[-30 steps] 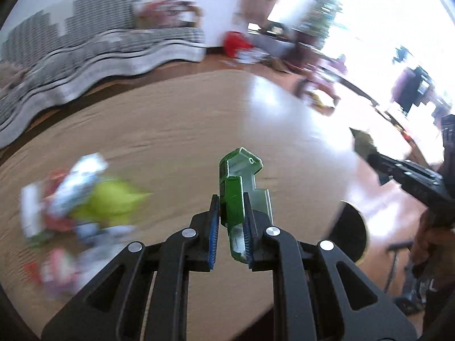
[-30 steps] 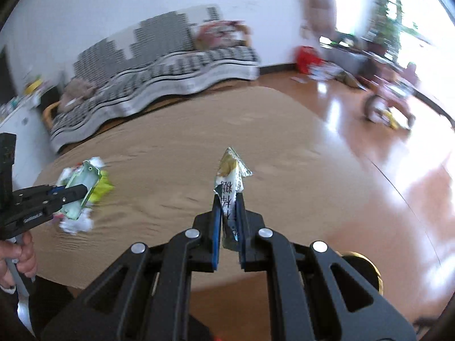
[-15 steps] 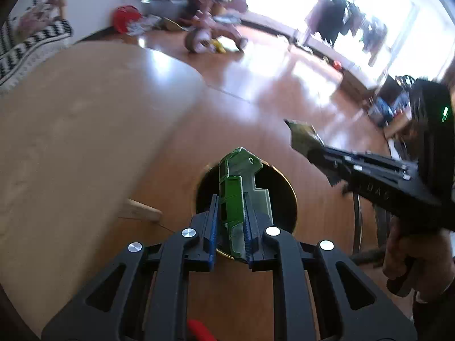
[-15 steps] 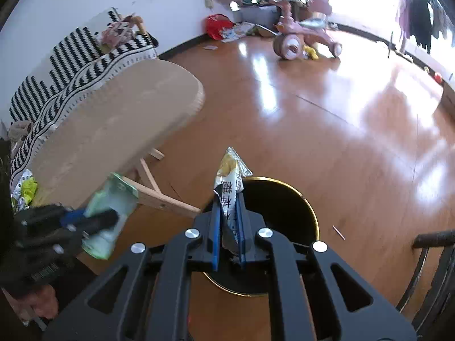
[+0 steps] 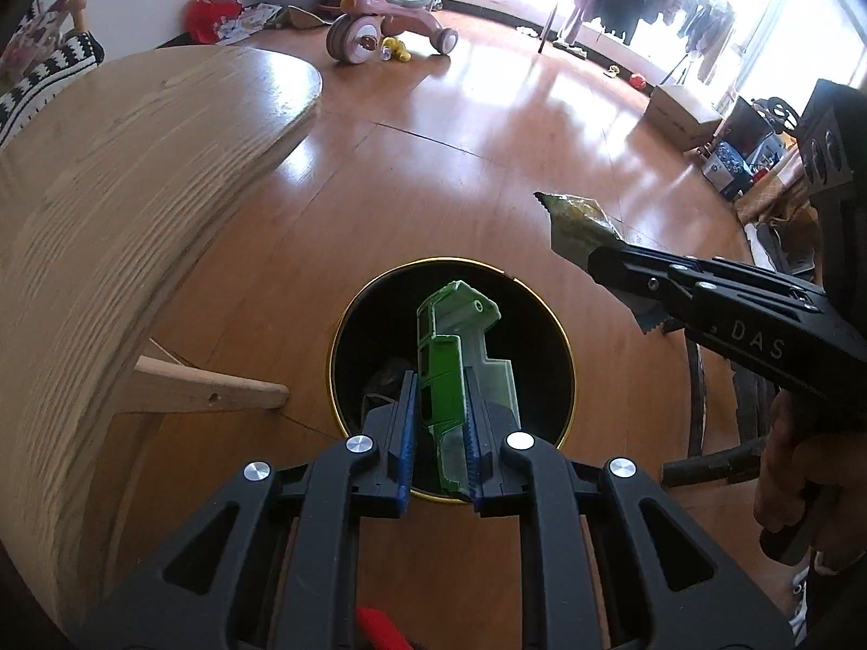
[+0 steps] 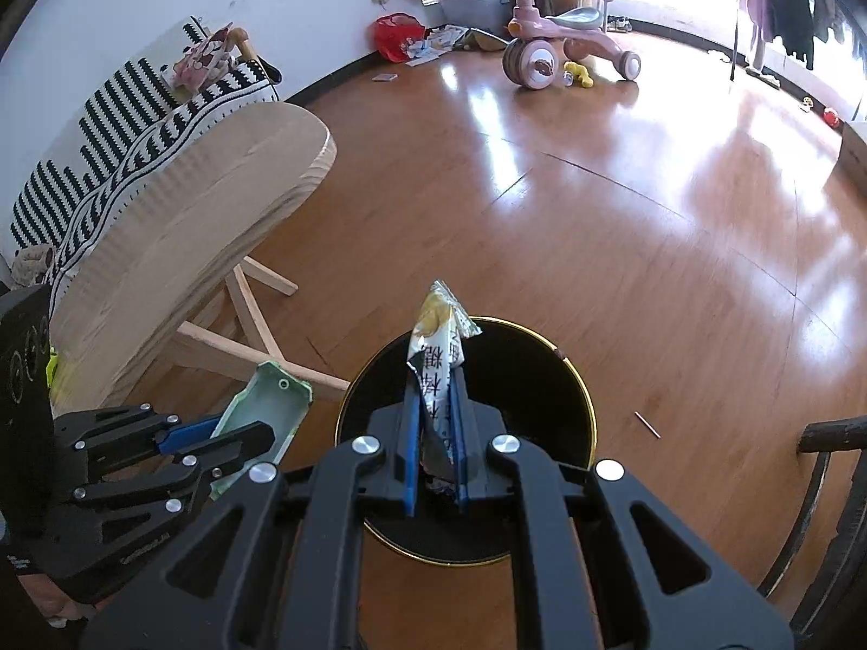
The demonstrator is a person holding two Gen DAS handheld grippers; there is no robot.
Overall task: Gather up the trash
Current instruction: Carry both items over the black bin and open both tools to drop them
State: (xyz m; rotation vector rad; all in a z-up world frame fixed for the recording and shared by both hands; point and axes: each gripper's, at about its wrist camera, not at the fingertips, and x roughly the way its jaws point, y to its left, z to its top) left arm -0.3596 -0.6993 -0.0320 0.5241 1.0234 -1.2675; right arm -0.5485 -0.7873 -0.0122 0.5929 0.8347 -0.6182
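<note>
My left gripper [image 5: 440, 406] is shut on a flattened green carton [image 5: 455, 346] and holds it above the open mouth of a black trash bin with a gold rim [image 5: 563, 336] on the floor. My right gripper [image 6: 436, 422] is shut on a white and yellow snack wrapper [image 6: 439, 352], also above the bin [image 6: 585, 406]. In the left wrist view the right gripper [image 5: 596, 265] holds the wrapper [image 5: 580, 222] just right of the bin. In the right wrist view the left gripper [image 6: 254, 444] holds the carton [image 6: 260, 406] left of the bin.
A round wooden table [image 5: 108, 173] stands left of the bin, its legs [image 6: 254, 336] close to the rim. A pink tricycle [image 6: 563, 49] and a red bag [image 6: 395, 38] lie across the wooden floor. A dark chair frame [image 6: 834, 466] stands at the right.
Both grippers have swung away from the table and the trash pile there, and now hover over the bin on the floor. Each holds the same piece of trash.
</note>
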